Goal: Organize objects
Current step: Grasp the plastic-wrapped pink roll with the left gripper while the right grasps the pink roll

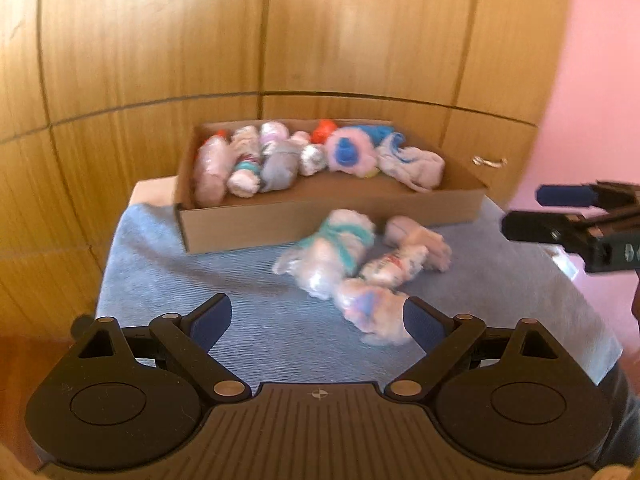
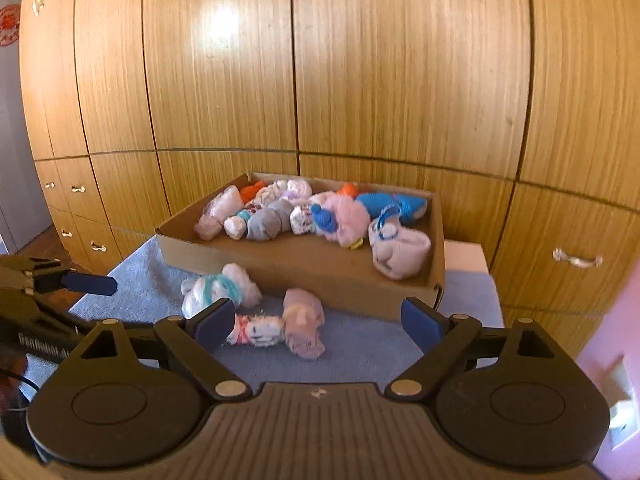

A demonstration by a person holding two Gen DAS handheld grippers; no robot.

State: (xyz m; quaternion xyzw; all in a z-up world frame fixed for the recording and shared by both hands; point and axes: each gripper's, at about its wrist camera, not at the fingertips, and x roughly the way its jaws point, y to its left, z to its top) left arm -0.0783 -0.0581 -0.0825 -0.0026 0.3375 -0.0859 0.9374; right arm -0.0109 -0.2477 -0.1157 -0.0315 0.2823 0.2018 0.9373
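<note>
Two hand-held grippers hover over a blue cloth [image 1: 208, 264] that covers a small table in front of wooden cabinet doors [image 2: 360, 80].

Left gripper [image 1: 318, 322]: jaws spread wide, nothing between the pads. One blue pad [image 1: 424, 326] sits just beside a pale bundle with a blue patch [image 1: 372, 312]; contact cannot be confirmed because of blur.

Right gripper [image 2: 320, 320]: jaws spread wide, nothing clamped. In the right wrist view, a red-and-white rolled bundle [image 2: 256, 330] and a pink rolled bundle [image 2: 304, 320] lie on the cloth beyond and between the open fingers, apart from the pads.

Cardboard tray [image 1: 320, 220]: located at the far side of the cloth. Its far half holds a row of rolled socks and small soft items, including a grey roll [image 2: 268, 220], a pink fluffy piece with a blue centre [image 1: 350, 154] and a white pouch with a blue loop [image 2: 396, 248]. The near half of the tray floor is bare.

Loose items: a white bundle with teal stripes [image 1: 340, 248] lies on the cloth just beside the near wall of the tray, next to the other loose bundles.

A pink wall [image 1: 600, 80] stands to the right.
</note>
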